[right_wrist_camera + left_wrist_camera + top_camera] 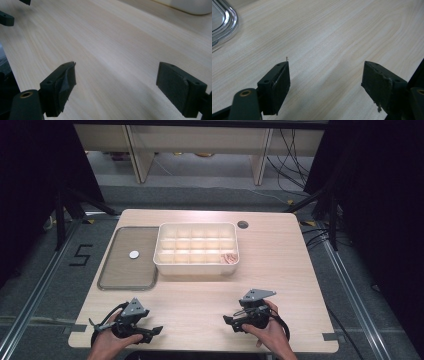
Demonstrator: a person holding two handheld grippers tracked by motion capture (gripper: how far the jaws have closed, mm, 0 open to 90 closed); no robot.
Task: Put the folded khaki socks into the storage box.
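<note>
Fingers wide apart on both, nothing between them but bare desk (200, 295). Left gripper (150, 332) and right gripper (231, 321) rest at the near edge. The small white disc (134, 254) sits on the metal tray (107, 279), ahead of the left gripper, the nearer one. White divided box (165, 262) beside it; pinkish contents in one corner cell, too small to identify.

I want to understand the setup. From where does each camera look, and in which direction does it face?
High view: above the near edge, facing forward and down on the table; both hands hold grippers.
Left gripper view: on the left gripper, open jaws, along the wood toward the metal tray.
Right gripper view: on the right gripper, open jaws, toward the white box.
All share the table.
</note>
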